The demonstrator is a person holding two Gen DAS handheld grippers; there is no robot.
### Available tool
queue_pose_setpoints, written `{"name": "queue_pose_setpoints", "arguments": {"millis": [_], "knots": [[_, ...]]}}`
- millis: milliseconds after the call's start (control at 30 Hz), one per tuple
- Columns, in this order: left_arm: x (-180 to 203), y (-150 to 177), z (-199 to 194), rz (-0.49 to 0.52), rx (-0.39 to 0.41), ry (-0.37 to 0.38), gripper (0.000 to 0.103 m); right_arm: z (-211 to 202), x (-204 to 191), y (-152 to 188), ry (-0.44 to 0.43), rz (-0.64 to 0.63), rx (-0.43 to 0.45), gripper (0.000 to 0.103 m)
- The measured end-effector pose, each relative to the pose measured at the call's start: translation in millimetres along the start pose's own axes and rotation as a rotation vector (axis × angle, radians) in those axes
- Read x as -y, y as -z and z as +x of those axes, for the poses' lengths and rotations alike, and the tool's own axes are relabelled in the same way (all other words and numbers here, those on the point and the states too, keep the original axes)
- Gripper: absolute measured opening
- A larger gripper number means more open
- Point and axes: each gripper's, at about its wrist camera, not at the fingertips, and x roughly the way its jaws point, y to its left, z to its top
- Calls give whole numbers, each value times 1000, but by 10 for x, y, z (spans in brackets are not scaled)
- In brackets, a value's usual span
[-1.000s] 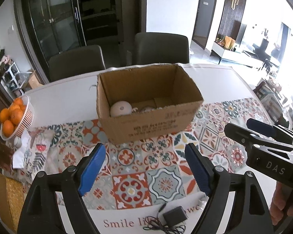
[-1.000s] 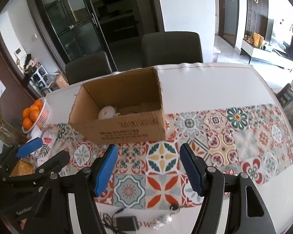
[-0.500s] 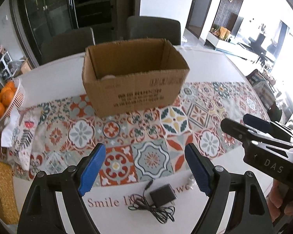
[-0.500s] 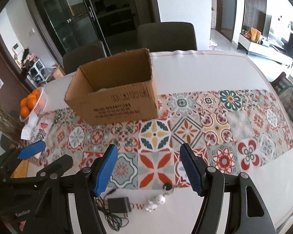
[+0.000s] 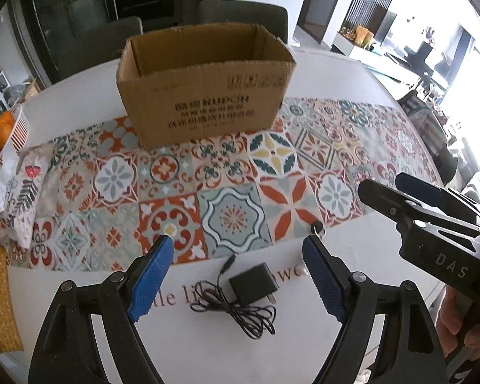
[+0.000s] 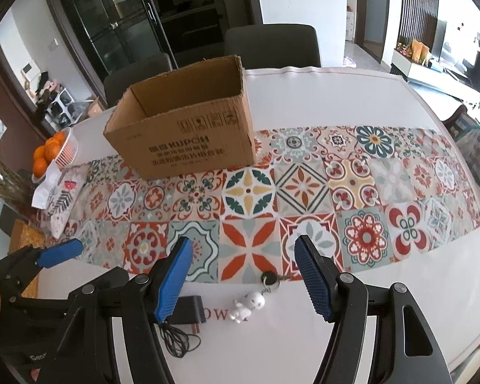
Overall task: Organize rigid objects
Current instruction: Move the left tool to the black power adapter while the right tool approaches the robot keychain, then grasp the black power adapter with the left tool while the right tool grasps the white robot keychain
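The black power adapter point(image 5: 253, 283) lies flat on the bare white strip of the table point(image 6: 384, 316), on the near side of the patterned runner point(image 5: 227, 188), well apart from the cardboard box point(image 5: 204, 96) at the runner's far edge. Its plug prongs point away from the box and toward the right, and its thin cord point(image 5: 236, 312) is heaped in a loose tangle just beside it on the near side, with one end trailing up to the runner's near edge. Right of the adapter, a small white figurine keychain point(image 6: 248, 306) rests on the same white strip, its long axis running diagonally up to a dark key ring point(image 6: 268, 280) that sits at the runner's edge. The left gripper point(image 5: 236, 246) hangs over the adapter, its blue pads spread wide with nothing between them; the right gripper point(image 6: 243, 246) is likewise spread wide and empty, over the keychain. Between these small things and the box the runner is flat and bare, and the box stands upright with its top open, printed long side facing us. Left of the box, a basket of oranges point(image 6: 52, 150) sits by the table's rim with a printed cloth point(image 6: 60, 195) beside it, and dark chairs point(image 6: 272, 46) stand behind the box.
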Motion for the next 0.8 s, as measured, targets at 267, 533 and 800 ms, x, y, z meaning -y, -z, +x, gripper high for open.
{"name": "queue_pose_setpoints", "arguments": {"millis": [267, 533, 800], "knots": [[83, 188, 145, 18, -49, -1, 83, 82, 72, 238, -1, 12, -42, 67], [155, 366, 299, 56, -92, 10, 83, 175, 129, 466, -2, 10, -75, 67], [214, 523, 480, 99, -134, 28, 83, 286, 158, 640, -9, -10, -103, 67]]}}
